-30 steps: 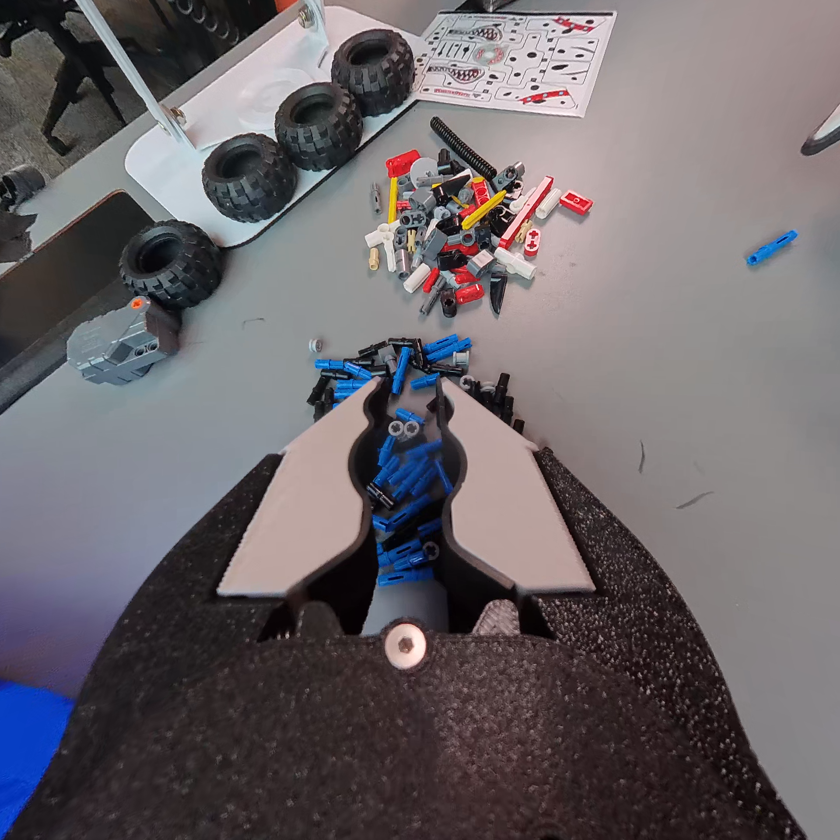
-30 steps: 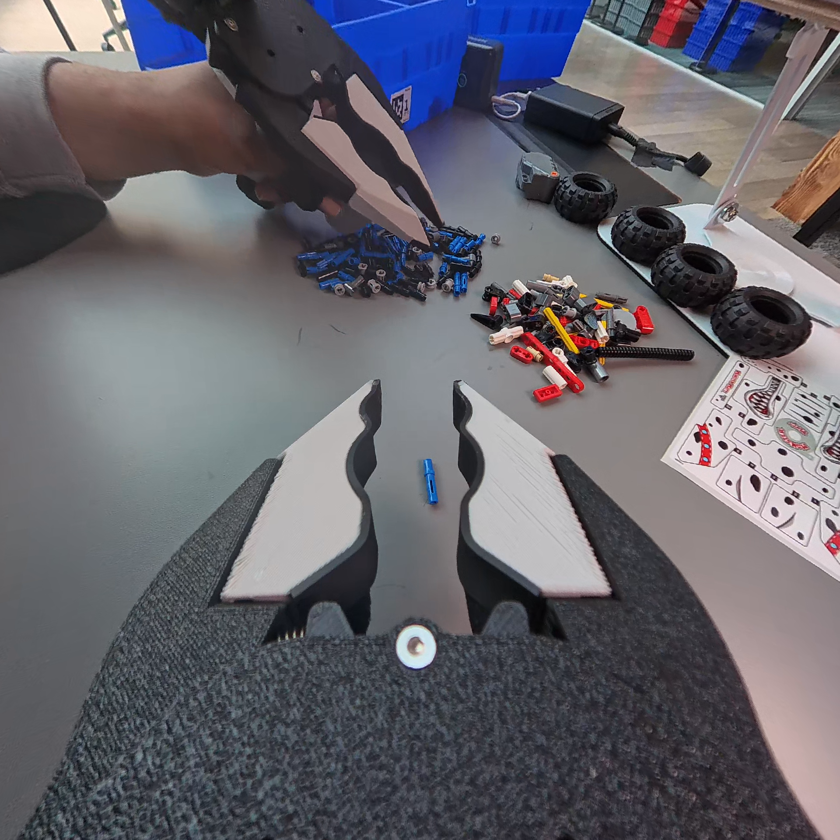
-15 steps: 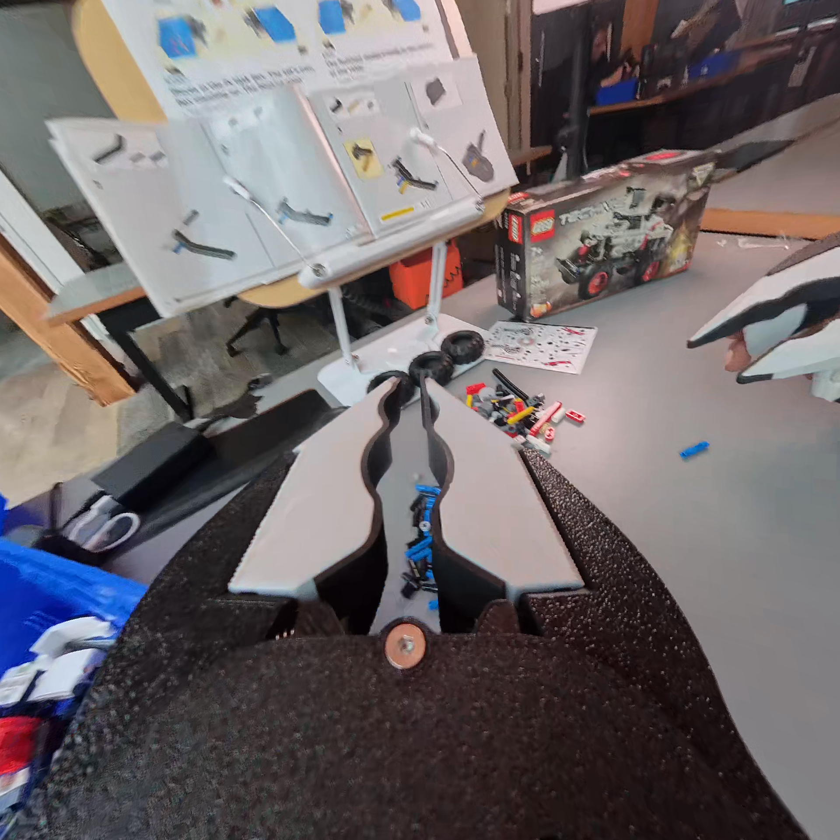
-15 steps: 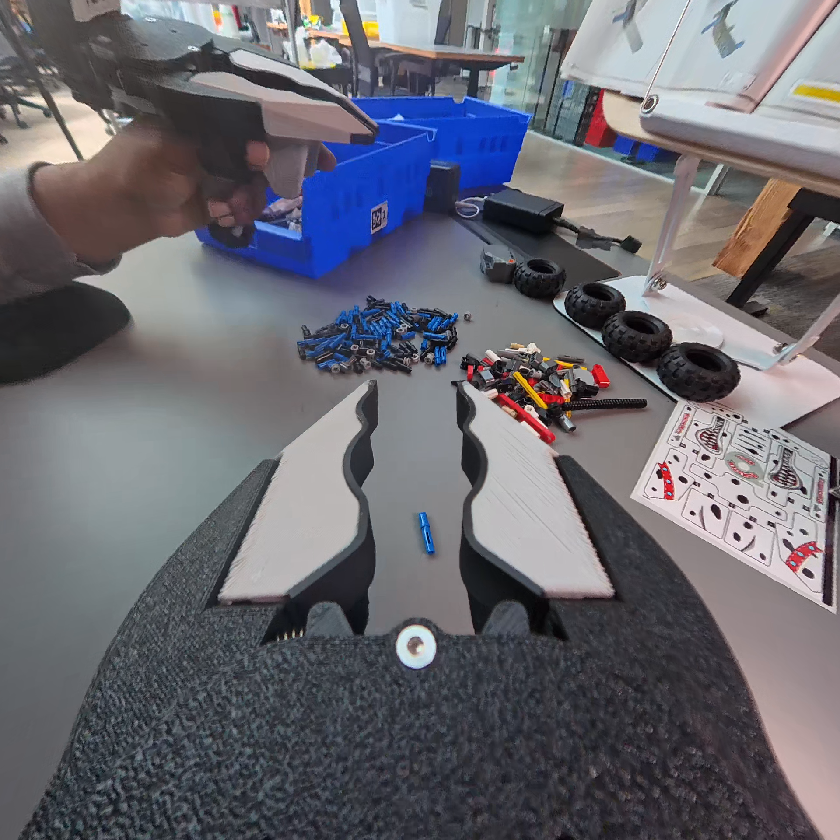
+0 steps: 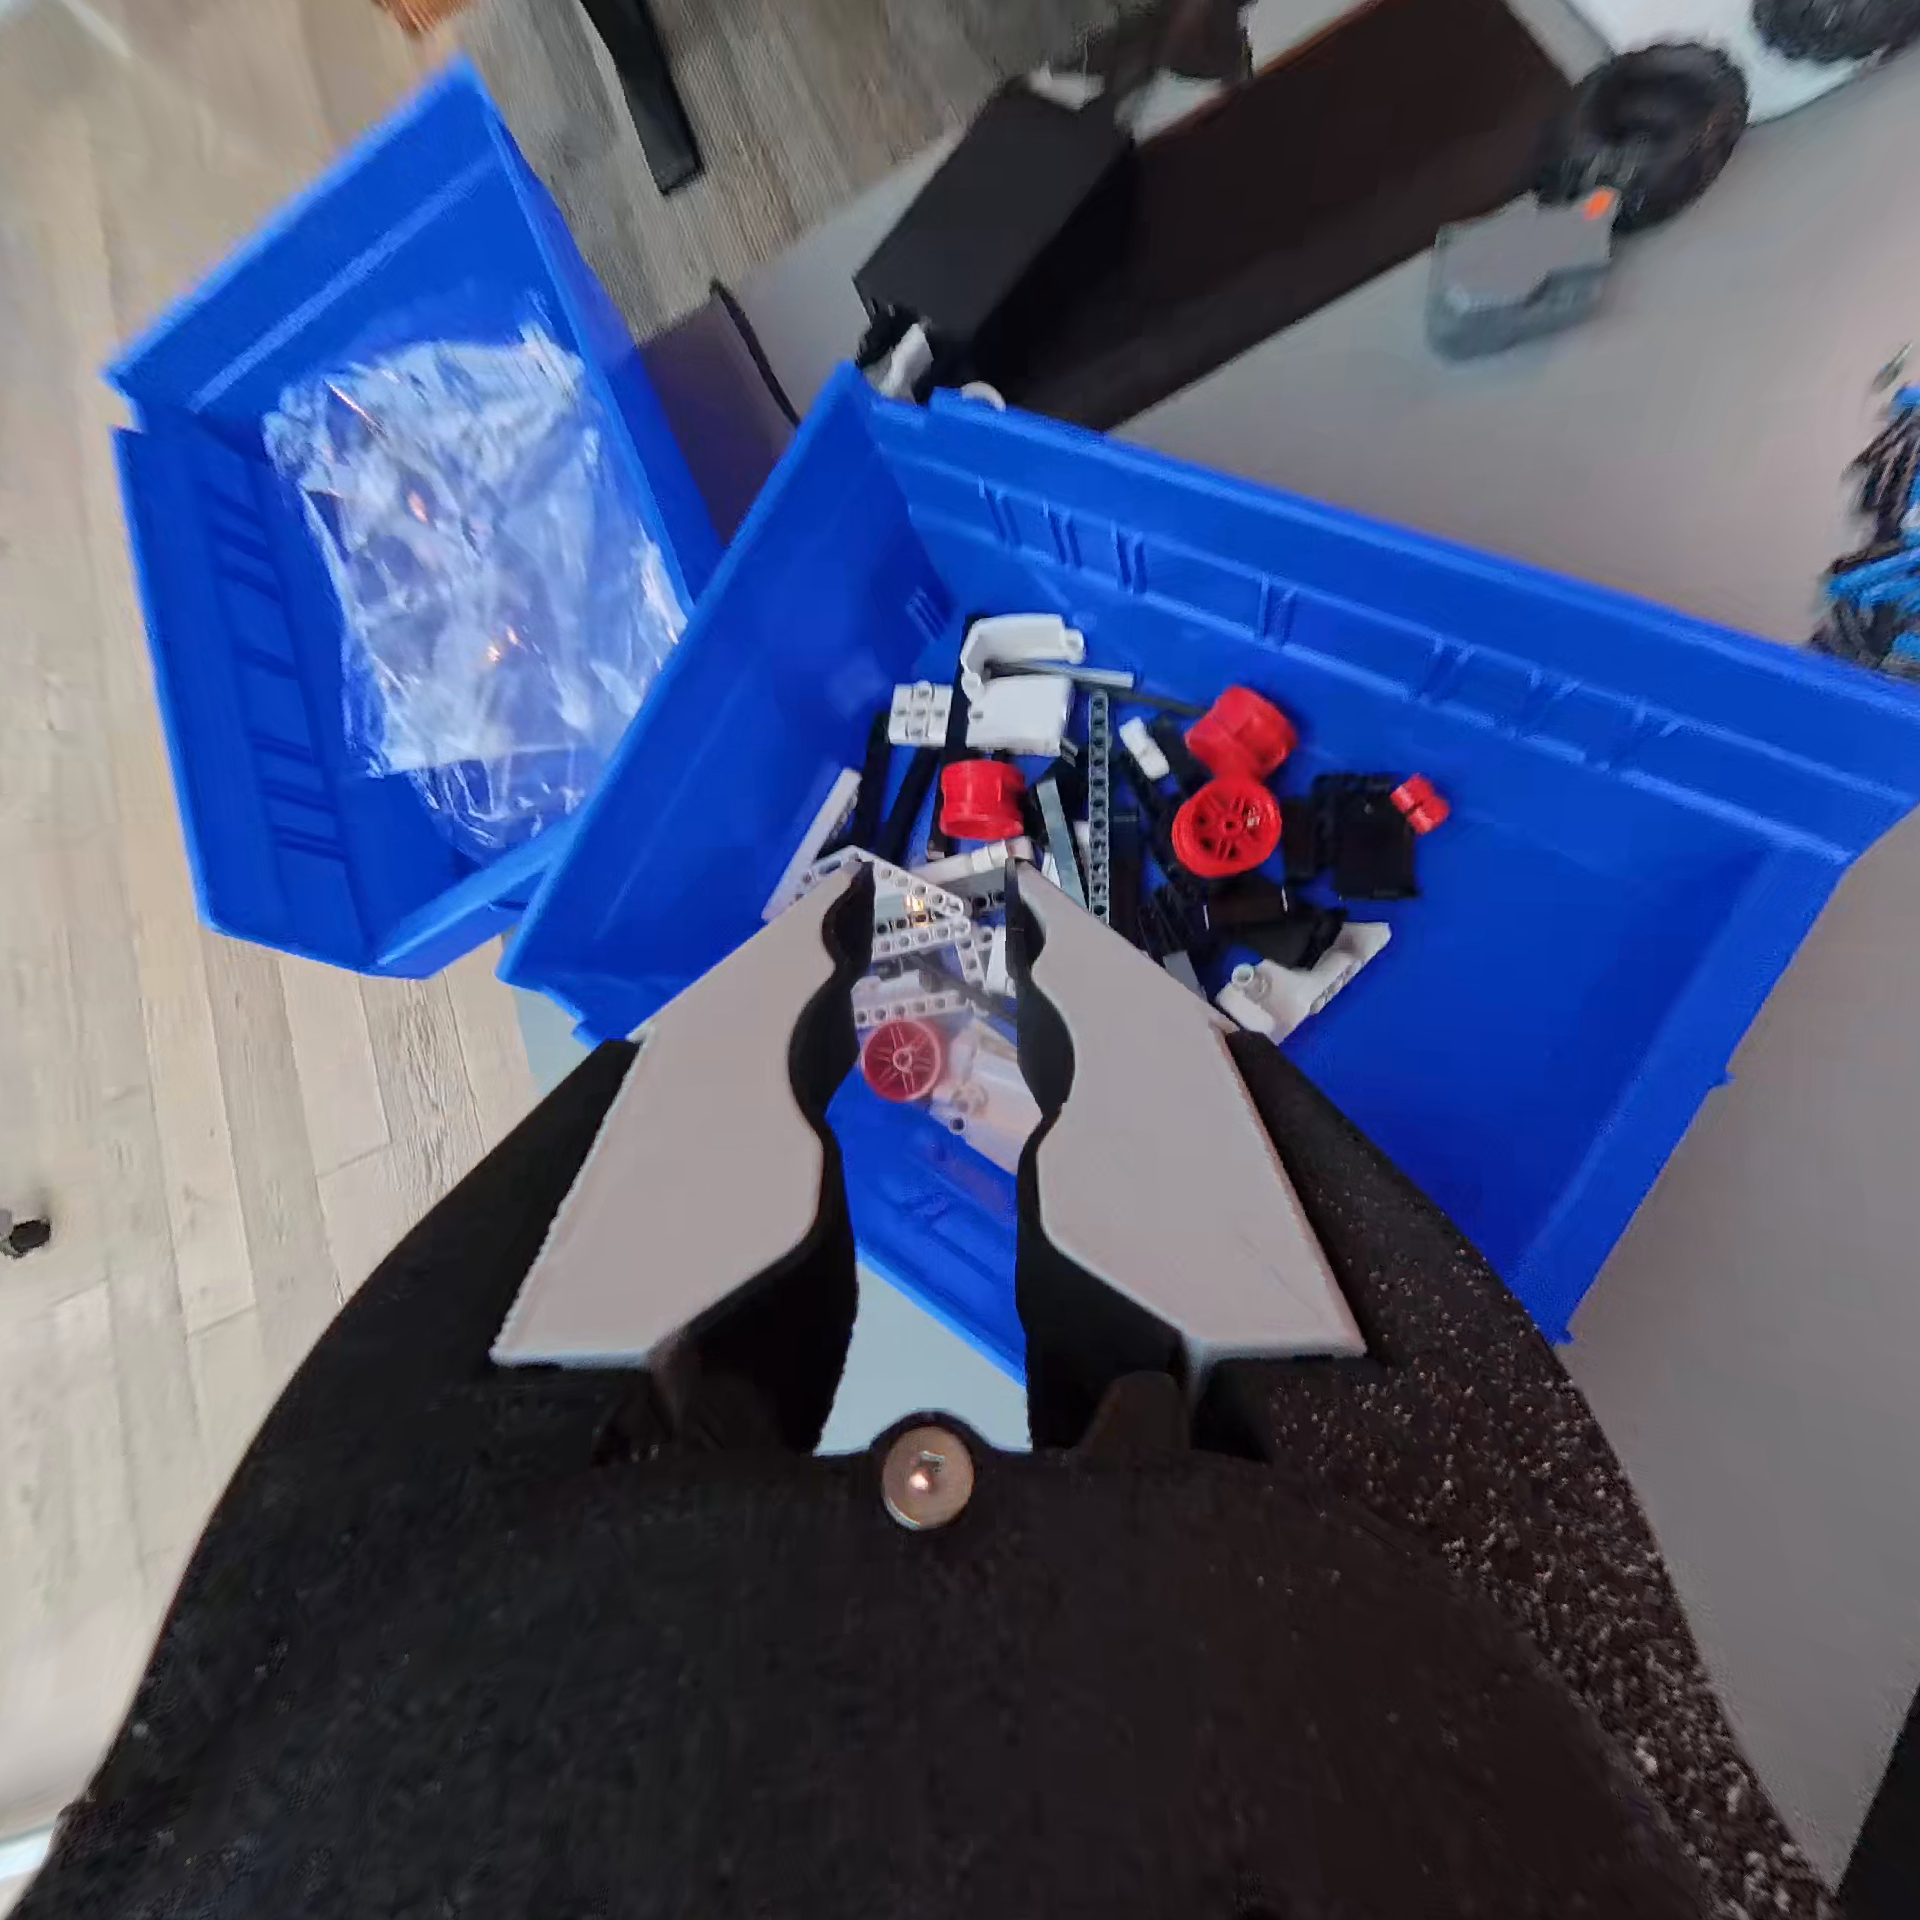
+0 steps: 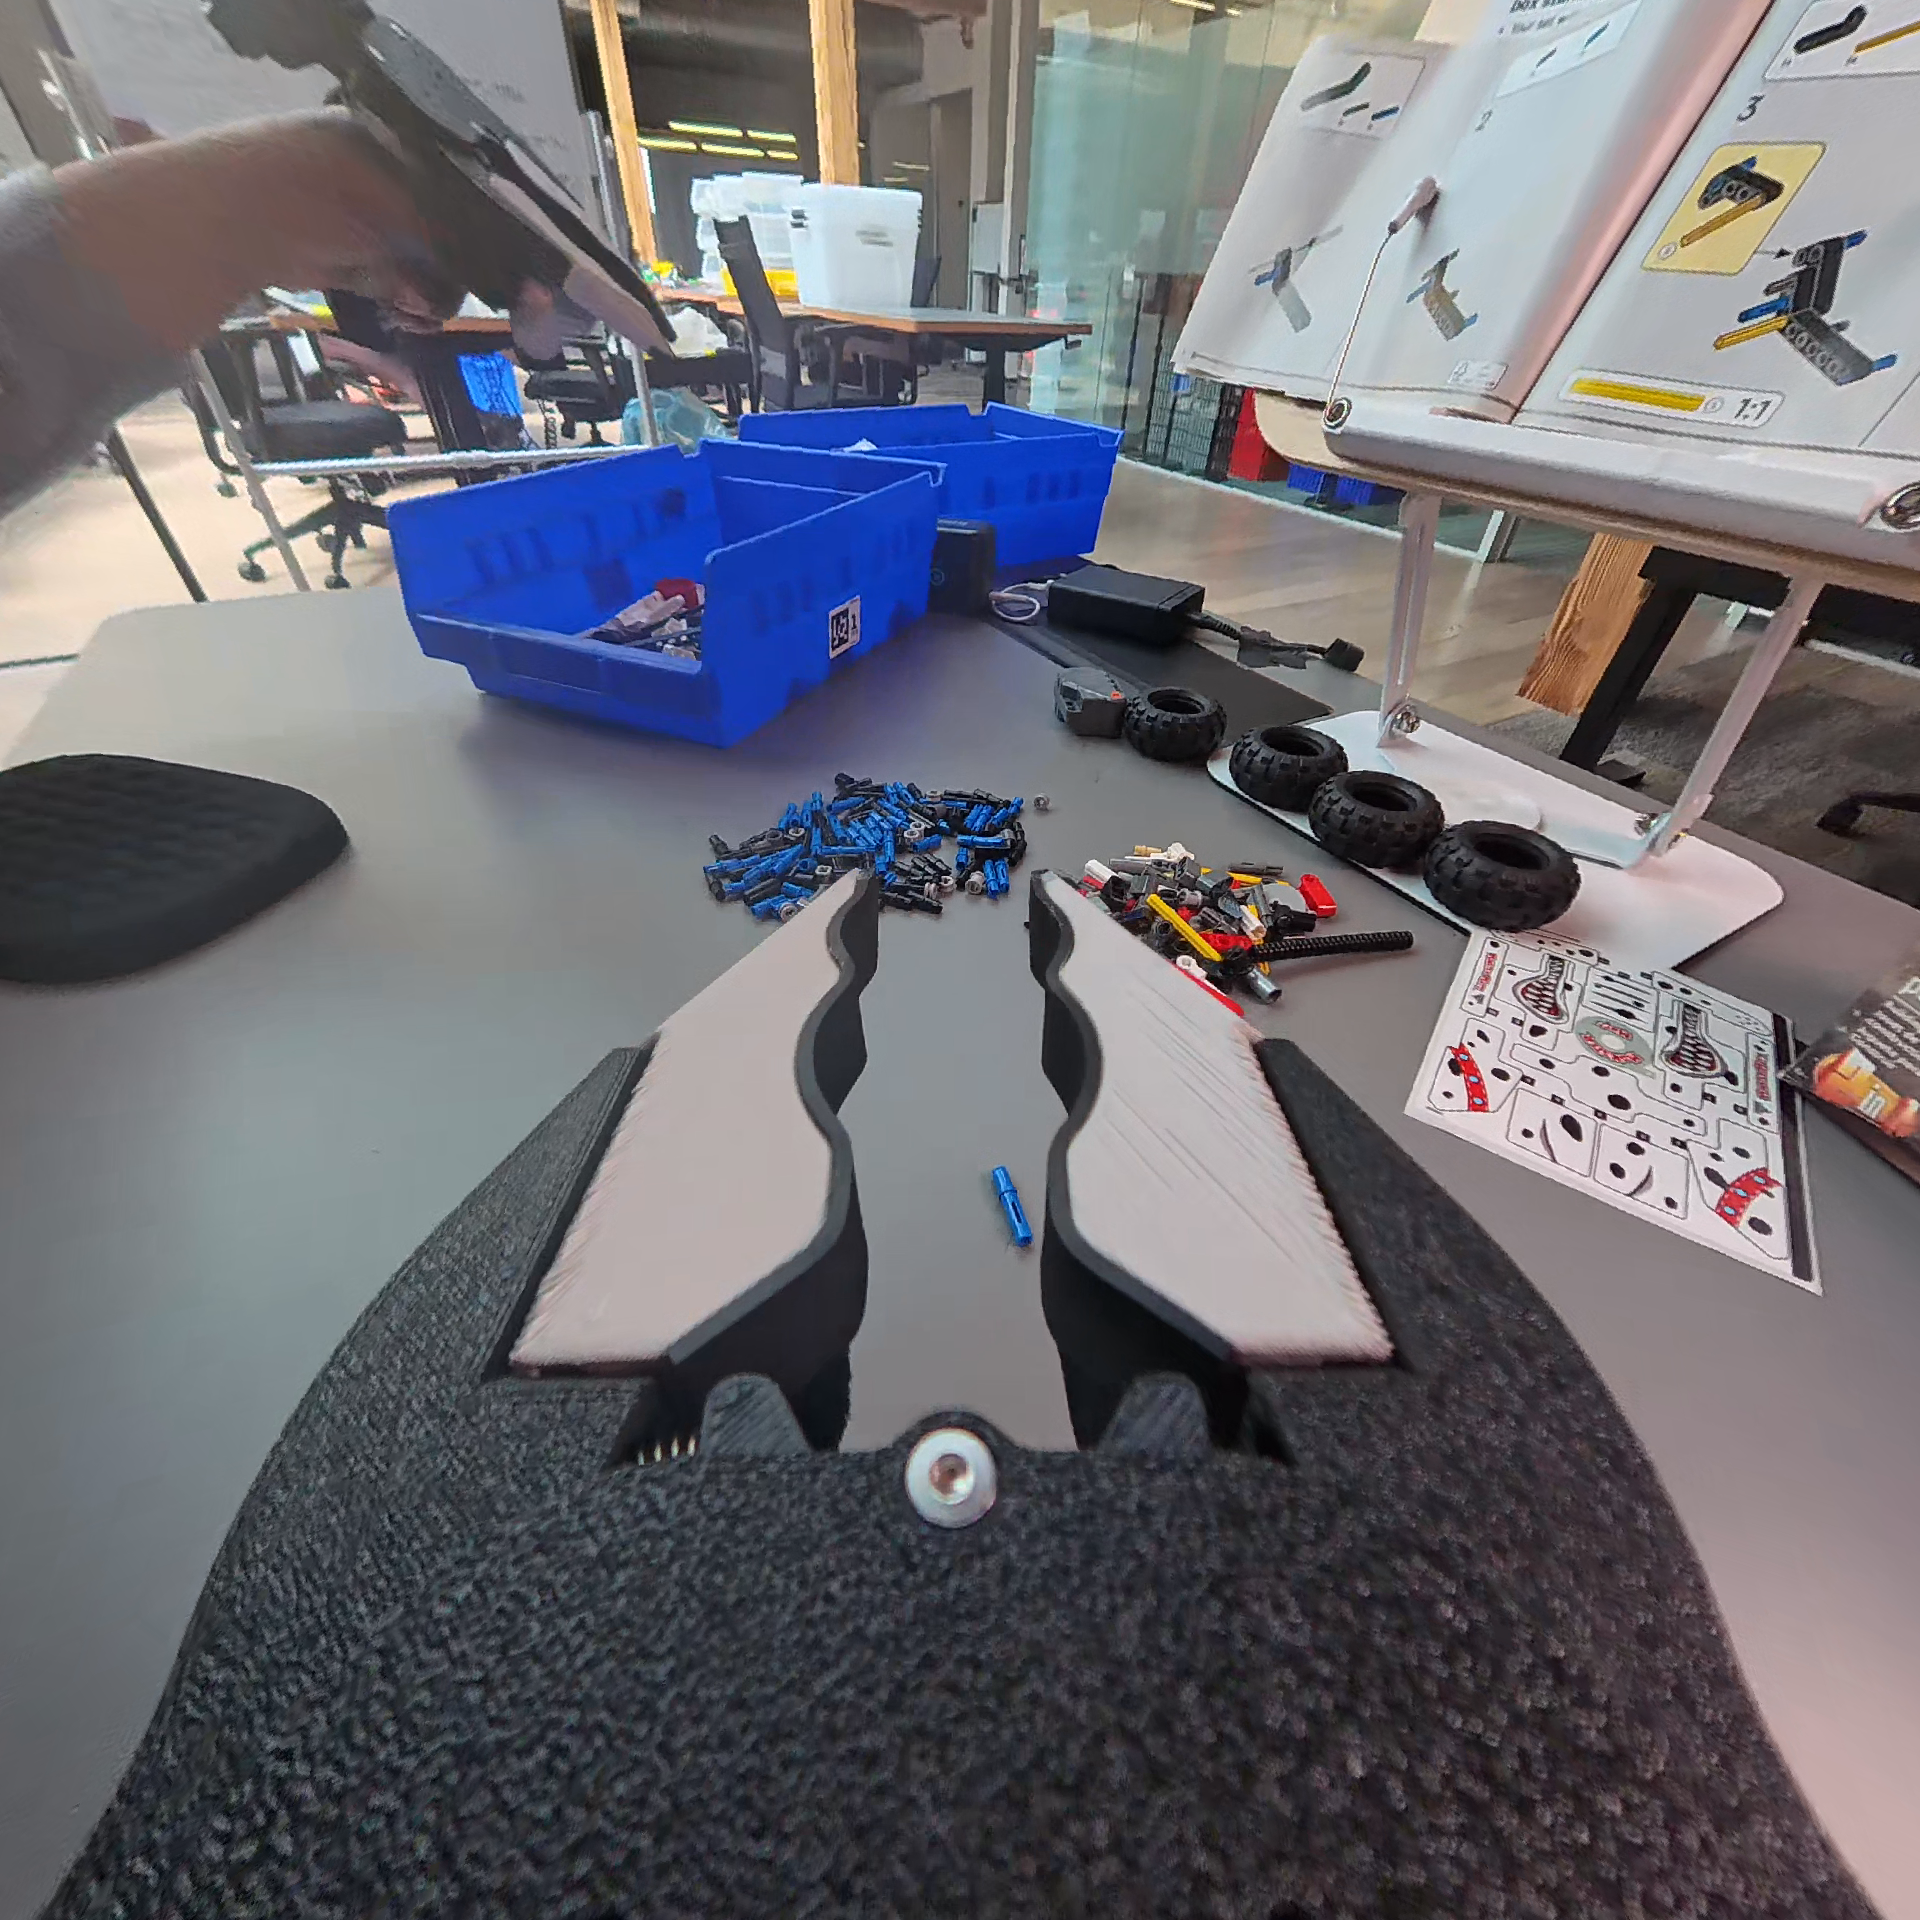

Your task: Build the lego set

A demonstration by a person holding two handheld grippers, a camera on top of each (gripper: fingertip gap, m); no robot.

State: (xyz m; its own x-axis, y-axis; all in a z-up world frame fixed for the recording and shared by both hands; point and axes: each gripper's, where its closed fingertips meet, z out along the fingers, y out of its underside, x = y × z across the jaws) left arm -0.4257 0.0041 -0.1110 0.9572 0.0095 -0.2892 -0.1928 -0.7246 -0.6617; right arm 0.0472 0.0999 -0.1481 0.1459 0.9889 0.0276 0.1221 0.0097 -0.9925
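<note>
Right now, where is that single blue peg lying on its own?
In the right wrist view, the blue peg lies on the grey table between the open right gripper fingers, nearer the right one, apart from the blue-and-black pin pile beyond.

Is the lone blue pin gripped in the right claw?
No, the blue pin lies loose on the table between the open right claw fingers.

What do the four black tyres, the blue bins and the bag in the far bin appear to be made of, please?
The tyres: probably matte black rubber, judging by the chunky tread blocks and dull surface. The near blue bin and far blue bin: rigid moulded plastic, semi-gloss, with ribbed walls. The bag: thin clear plastic film, crinkled, with bright glints.
</note>
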